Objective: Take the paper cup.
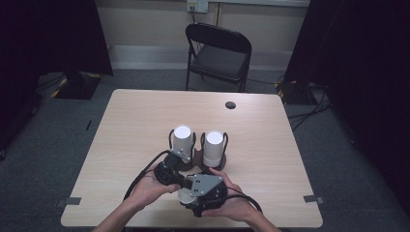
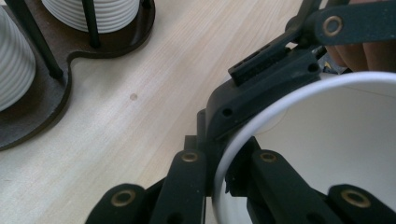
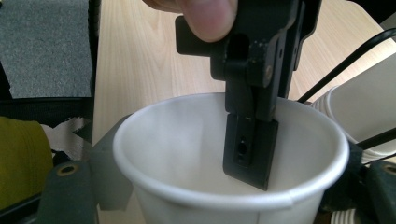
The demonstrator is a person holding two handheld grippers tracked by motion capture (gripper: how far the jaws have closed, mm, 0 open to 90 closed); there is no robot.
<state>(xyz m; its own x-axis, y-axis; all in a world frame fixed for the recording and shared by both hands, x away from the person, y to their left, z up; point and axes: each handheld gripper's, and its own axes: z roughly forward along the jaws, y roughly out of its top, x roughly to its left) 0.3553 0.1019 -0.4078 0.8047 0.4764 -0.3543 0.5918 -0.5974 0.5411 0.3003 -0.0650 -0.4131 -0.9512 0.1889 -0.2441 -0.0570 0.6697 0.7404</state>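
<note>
A white paper cup [image 1: 184,195] hangs just above the table's front edge between both hands. My left gripper [image 1: 180,183] is shut on the cup's rim: in the left gripper view [image 2: 224,186] one jaw lies outside the wall and one inside the cup [image 2: 327,140]. My right gripper [image 1: 191,197] straddles the cup's body. In the right gripper view [image 3: 224,186] its jaws lie against both sides of the cup [image 3: 187,140], and a left finger [image 3: 250,149] dips inside. The right gripper's body [image 2: 280,70] rests against the rim.
A dark wooden holder [image 2: 112,42] with black wire posts stands mid-table, just beyond the hands. It carries two stacks of white ribbed cups [image 1: 183,142] [image 1: 213,147]. A cable hole [image 1: 230,105] is at the table's far side, with a black folding chair [image 1: 220,53] behind.
</note>
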